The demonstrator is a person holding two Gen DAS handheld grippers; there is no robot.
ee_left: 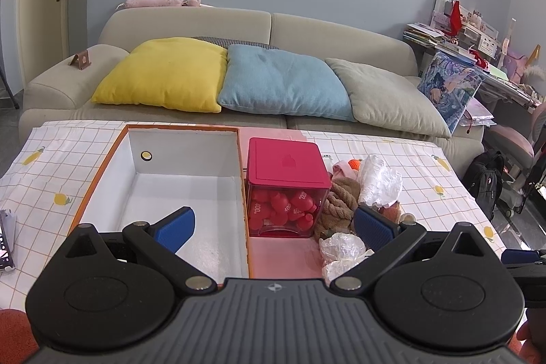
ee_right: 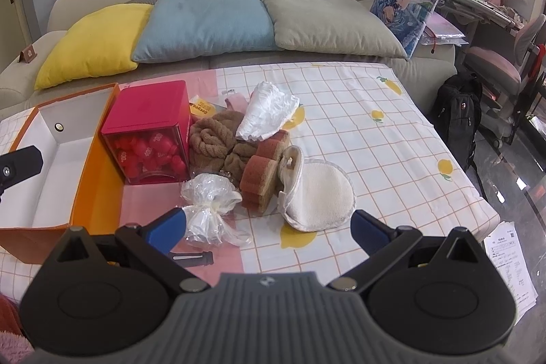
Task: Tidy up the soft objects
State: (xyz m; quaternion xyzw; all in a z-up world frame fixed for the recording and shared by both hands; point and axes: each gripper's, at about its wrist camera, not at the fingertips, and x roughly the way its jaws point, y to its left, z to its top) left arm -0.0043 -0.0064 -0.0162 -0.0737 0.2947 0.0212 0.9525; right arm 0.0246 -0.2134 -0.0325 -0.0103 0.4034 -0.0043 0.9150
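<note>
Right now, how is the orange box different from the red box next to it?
The orange box is open on top, wide and shallow, with white walls and nothing visible inside. The red box is closed under a solid red lid, more cube-shaped, and its clear sides show small red pieces piled inside. Both sit side by side on the checked tablecloth.

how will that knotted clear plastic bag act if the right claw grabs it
The plastic bag looks thin and crinkled, so it will probably crumple and feel light. Its glossy film may slip between the pads. Gripping its tied waist likely holds best.
</note>
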